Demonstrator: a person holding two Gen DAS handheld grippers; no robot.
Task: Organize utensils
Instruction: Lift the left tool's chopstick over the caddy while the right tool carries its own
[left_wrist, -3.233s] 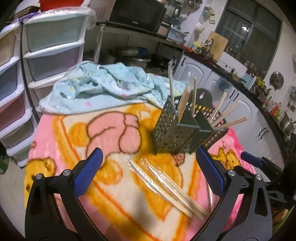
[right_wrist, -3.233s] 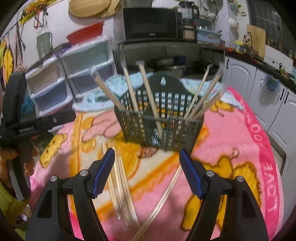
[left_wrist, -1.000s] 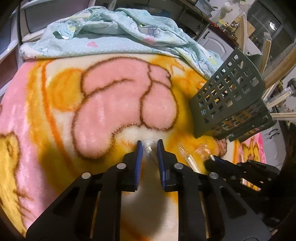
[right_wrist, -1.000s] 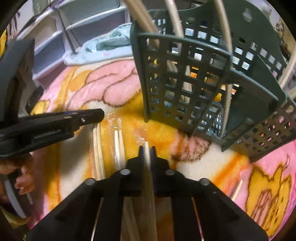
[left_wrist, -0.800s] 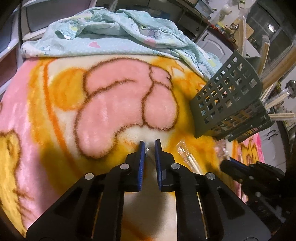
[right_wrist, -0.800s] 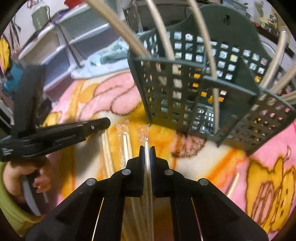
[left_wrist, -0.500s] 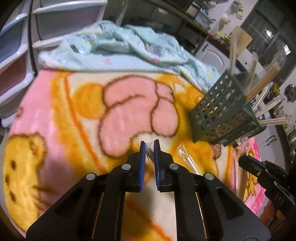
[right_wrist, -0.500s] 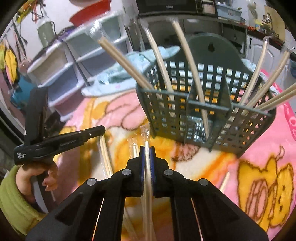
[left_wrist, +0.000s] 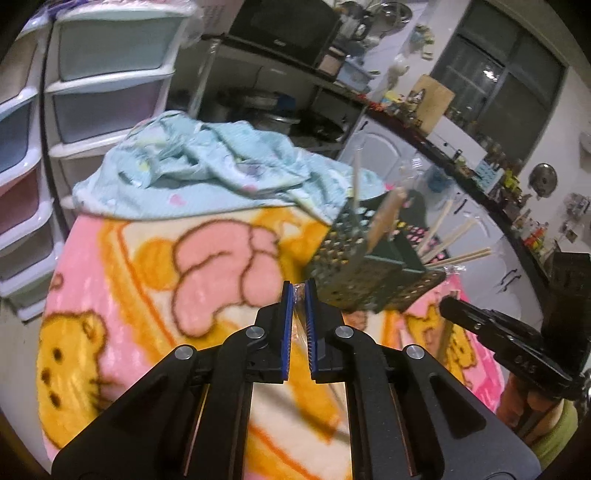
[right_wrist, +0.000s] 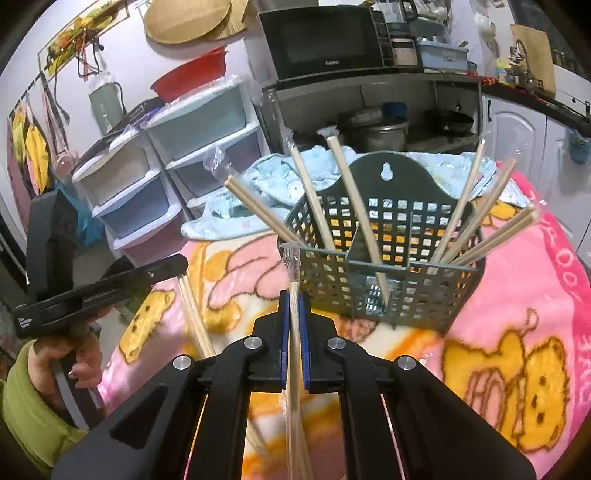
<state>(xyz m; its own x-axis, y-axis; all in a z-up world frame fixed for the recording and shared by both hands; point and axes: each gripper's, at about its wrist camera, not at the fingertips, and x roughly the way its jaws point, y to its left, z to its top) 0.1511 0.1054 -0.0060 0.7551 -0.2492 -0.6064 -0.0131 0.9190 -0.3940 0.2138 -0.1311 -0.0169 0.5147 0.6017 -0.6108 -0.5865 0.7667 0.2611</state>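
Left wrist view: left tool (left_wrist: 300, 295) now pinching the clear wrapper end of a chopstick pair (left_wrist: 298, 314); jaws were still narrowing a second ago, pressed together now; lifted off the pink cartoon blanket (left_wrist: 140, 280) where it sat low on the cloth before; green basket (left_wrist: 364, 275) just ahead-right, several sticks already standing in it; right tool (left_wrist: 447, 304) visible at right edge; faint embossed digits on its body, not legible.

Right wrist view: right tool (right_wrist: 293, 297) clamped on another wrapped chopstick pair (right_wrist: 294, 332), unchanged grip but raised, stick tip now level with the basket (right_wrist: 384, 266) rim, near its left compartment; left tool (right_wrist: 181, 264) at left with sticks hanging below it; probably both pairs ready to drop into the basket, none loose seen on the blanket; microwave (right_wrist: 325, 37) badge reads roughly "Galanz"; blanket edge lettering partly readable, "LOO…".
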